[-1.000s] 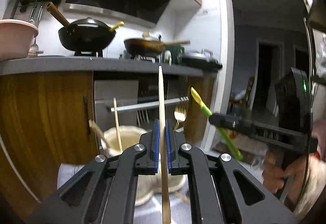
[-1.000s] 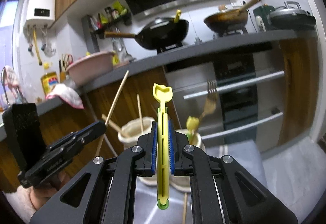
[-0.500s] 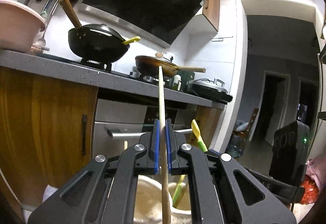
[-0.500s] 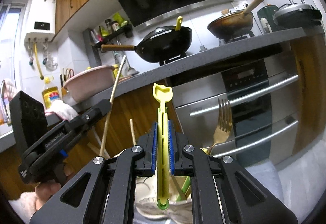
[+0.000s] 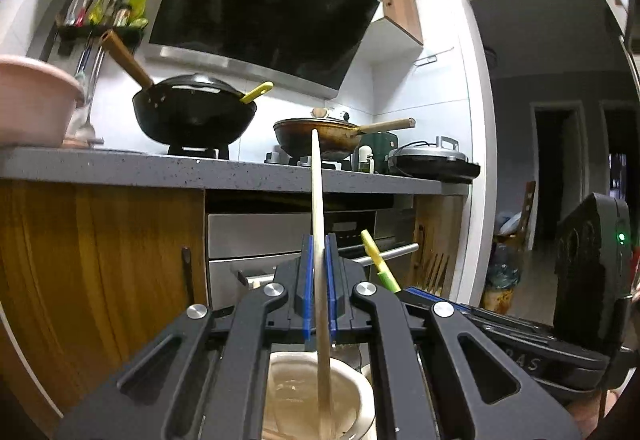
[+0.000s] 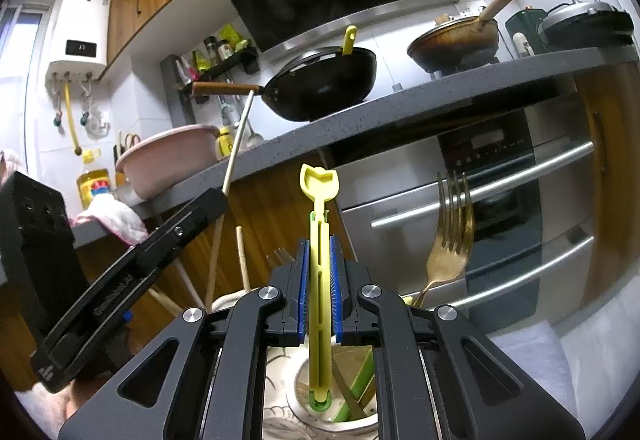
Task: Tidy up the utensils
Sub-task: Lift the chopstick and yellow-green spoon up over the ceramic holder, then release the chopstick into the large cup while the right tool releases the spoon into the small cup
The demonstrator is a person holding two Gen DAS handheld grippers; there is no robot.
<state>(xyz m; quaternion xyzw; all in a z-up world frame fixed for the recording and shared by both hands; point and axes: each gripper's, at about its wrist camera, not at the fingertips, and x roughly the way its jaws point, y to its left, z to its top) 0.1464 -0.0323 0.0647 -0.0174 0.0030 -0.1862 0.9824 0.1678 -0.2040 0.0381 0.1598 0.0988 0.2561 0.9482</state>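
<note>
Above the cream holder [image 5: 316,396], the left tongs [image 5: 319,280] clench a wooden chopstick [image 5: 317,184] while the right tongs [image 6: 320,288] clench a yellow utensil [image 6: 319,240].

**Both sticks now right over the holder**

A second ago the cream utensil holder [image 5: 316,396] sat well ahead of both hand-held grippers. Now the left hand-held gripper [image 5: 319,280] has its wooden chopstick [image 5: 318,200] hanging over one compartment, and the right hand-held gripper [image 6: 319,280] has the yellow-green utensil [image 6: 319,240] poking into the next one. The gold fork [image 6: 448,240] looks much nearer too.
</note>
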